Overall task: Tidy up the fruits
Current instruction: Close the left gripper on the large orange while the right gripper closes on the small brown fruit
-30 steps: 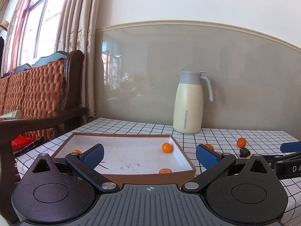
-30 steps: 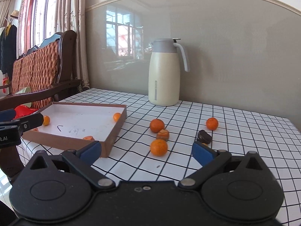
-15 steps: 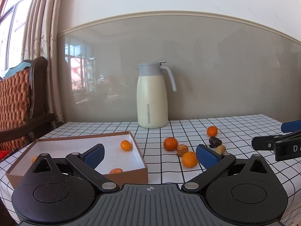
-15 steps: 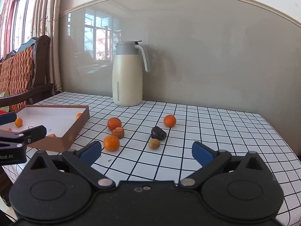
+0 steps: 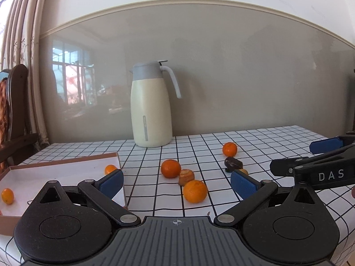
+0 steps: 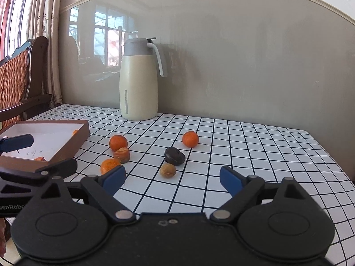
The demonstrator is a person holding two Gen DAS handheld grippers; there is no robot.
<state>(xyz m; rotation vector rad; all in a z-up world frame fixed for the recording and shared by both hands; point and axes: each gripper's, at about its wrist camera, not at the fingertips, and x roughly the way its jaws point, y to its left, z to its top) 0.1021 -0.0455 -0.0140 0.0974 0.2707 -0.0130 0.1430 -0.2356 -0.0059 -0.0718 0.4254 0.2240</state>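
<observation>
My right claw [image 6: 172, 180] hangs low over the checked tablecloth [image 6: 255, 155], its blue jaws closing with nothing between them. Just ahead, slightly left of centre, sits a small brownish fruit [image 6: 168, 170], a dark one [image 6: 174, 155] behind it. The box [image 6: 66, 148] lies far left. My left claw [image 5: 176, 182] is apart and empty. I should centre on one fruit before closing further.

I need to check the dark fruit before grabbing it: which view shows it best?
Right wrist view: the dark fruit lies unobstructed, its flat round top visible. In the left wrist view it is farther and seen side-on.
</observation>
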